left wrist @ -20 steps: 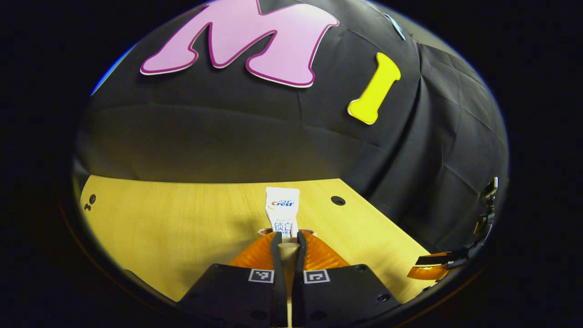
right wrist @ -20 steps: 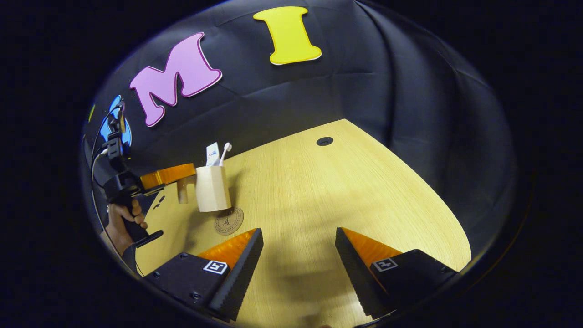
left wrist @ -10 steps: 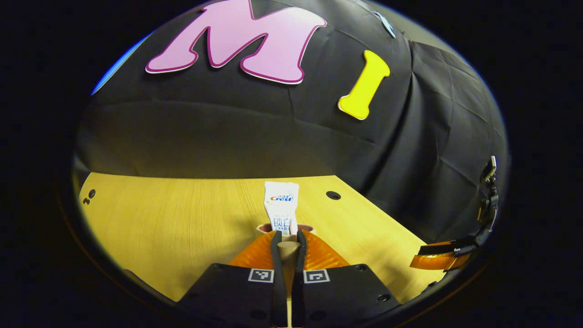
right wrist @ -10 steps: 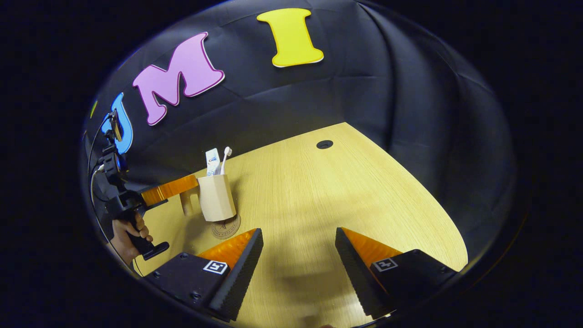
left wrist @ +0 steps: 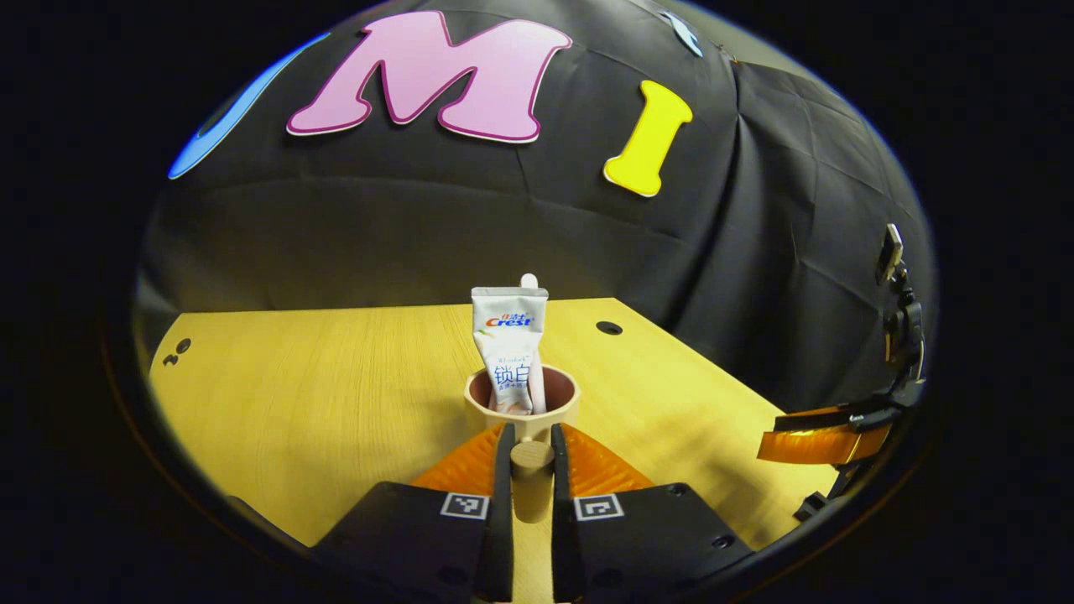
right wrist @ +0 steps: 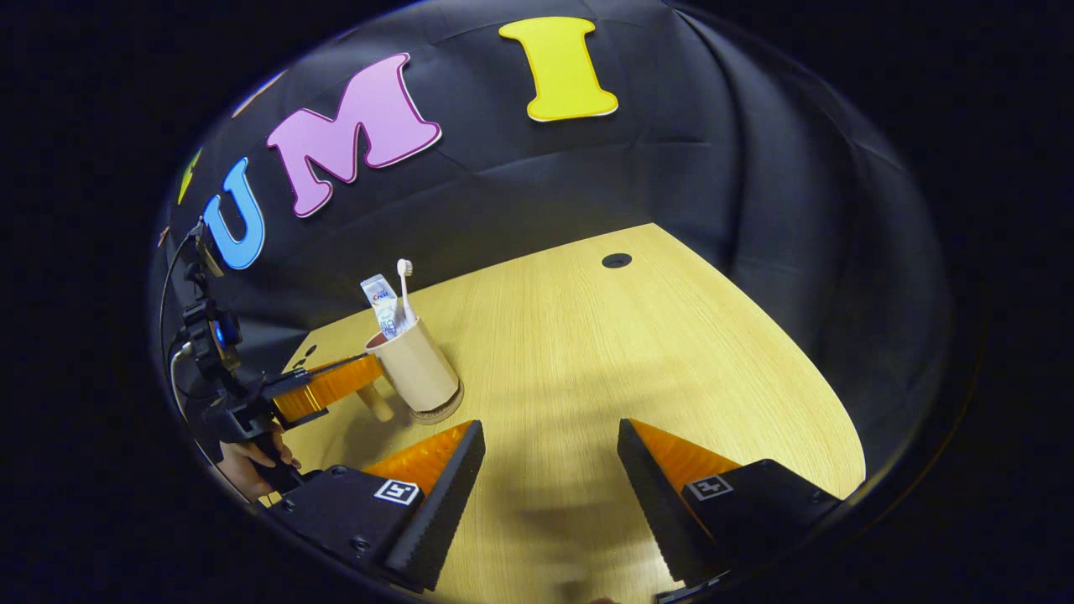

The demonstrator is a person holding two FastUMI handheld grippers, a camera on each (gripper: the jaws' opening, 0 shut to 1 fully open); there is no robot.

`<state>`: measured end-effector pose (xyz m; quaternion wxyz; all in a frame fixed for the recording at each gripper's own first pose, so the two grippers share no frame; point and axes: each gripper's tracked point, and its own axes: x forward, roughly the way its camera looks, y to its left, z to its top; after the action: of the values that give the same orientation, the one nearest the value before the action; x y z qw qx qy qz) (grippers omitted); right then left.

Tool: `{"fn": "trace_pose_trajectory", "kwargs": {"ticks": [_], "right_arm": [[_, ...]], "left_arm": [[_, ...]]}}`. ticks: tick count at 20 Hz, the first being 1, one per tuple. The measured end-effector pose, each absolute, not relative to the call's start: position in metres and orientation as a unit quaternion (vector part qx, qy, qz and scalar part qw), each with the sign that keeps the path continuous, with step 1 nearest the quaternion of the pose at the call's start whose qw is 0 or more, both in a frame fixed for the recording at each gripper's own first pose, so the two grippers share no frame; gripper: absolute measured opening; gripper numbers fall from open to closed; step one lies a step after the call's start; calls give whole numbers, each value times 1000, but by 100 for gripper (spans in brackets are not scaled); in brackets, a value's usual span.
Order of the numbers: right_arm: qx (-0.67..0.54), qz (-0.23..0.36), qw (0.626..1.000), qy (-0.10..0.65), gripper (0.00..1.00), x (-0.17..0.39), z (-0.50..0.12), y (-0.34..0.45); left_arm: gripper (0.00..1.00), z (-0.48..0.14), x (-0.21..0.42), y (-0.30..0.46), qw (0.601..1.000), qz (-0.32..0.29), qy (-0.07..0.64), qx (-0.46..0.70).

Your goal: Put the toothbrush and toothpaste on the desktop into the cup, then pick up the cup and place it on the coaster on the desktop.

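A beige cup (left wrist: 522, 404) with a dark inside holds the white toothpaste tube (left wrist: 508, 348) and the toothbrush (left wrist: 529, 281), whose head peeks over the tube. My left gripper (left wrist: 529, 438) is shut on the cup's handle (left wrist: 532, 460). In the right gripper view the cup (right wrist: 417, 375) stands on the round coaster (right wrist: 442, 409), with the toothpaste (right wrist: 382, 304) and toothbrush (right wrist: 404, 283) sticking up. The left gripper (right wrist: 336, 387) reaches it from the left. My right gripper (right wrist: 550, 432) hangs open over bare desk, right of the cup.
The wooden desktop (right wrist: 638, 352) has a round cable hole (right wrist: 617, 260) at the back. A hand (right wrist: 252, 457) holds the left gripper's grip. The right gripper (left wrist: 826, 436) shows at the desk's right edge in the left gripper view.
The cup came down from above the coaster and now stands on it. The left gripper moved down with it and kept hold of the handle. The right gripper stayed open.
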<state>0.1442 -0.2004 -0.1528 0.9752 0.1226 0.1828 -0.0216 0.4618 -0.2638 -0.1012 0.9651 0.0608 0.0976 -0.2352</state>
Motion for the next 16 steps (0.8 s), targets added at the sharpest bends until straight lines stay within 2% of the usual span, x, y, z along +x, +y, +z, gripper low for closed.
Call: {"fn": "trace_pose_trajectory", "kwargs": {"ticks": [3,5,7,8,9,10,16], "right_arm": [[129,-25,976,174,98,136,-146,-199],[130,-24,977,168,98,129,-140,-195],[124,-21,979,160,98,122,-133,-191],[122,-18,980,154,98,119,-127,-188],[121,-17,981,150,98,115,-122,-185],[120,-15,982,144,98,112,-116,-181],[106,-1,989,102,98,87,-74,-159]], "left_arm": [[35,-95,448,-260,966,-232,92,65],[56,-92,441,-254,969,-220,90,70],[70,-83,429,-247,971,-214,82,63],[83,-81,423,-242,973,-207,80,60],[87,-79,419,-236,975,-197,80,60],[96,-74,408,-229,978,-186,78,59],[97,-35,342,-178,990,-131,32,32]]}}
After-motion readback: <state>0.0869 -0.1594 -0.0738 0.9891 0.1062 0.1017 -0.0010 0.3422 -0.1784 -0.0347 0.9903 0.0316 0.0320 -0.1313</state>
